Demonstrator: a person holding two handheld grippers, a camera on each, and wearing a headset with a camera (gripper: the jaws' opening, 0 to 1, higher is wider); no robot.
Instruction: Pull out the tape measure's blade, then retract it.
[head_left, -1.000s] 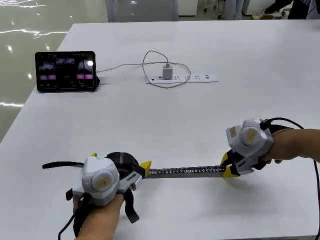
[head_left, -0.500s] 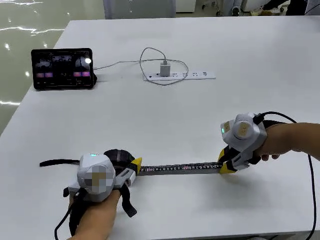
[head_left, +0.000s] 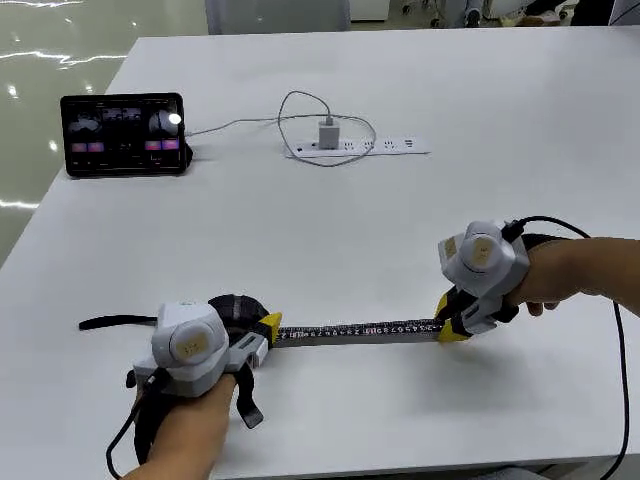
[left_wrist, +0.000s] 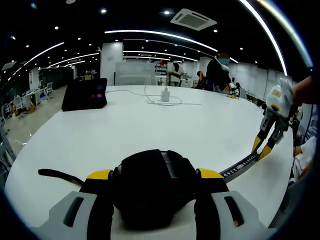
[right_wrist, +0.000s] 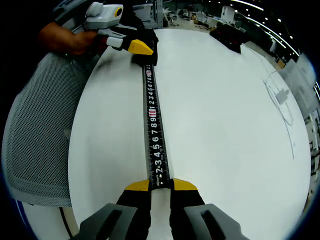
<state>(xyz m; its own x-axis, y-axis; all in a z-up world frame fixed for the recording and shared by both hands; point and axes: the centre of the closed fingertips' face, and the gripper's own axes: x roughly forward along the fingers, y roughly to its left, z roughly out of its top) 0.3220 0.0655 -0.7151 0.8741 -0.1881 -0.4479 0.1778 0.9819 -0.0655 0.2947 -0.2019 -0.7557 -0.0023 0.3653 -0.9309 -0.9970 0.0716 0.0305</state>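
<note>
A black tape measure case (head_left: 238, 312) lies on the white table near the front left, with my left gripper (head_left: 262, 335) shut on it. In the left gripper view the case (left_wrist: 155, 180) sits between the yellow-tipped jaws. The blade (head_left: 355, 330) runs flat along the table to the right. My right gripper (head_left: 447, 325) is shut on the blade's end. In the right gripper view the blade (right_wrist: 154, 135) stretches from the right gripper (right_wrist: 161, 184) away to the left gripper (right_wrist: 140, 47). A black strap (head_left: 115, 323) trails left from the case.
A tablet (head_left: 123, 135) with a lit screen stands at the back left. A white power strip (head_left: 360, 148) with a charger and looped cable (head_left: 328, 135) lies at the back centre. The table's front edge is close below both hands. People (left_wrist: 220, 72) stand far behind the table.
The head camera has shifted. The two grippers stand slightly further apart and a little more blade shows between them. Both grips are unchanged.
</note>
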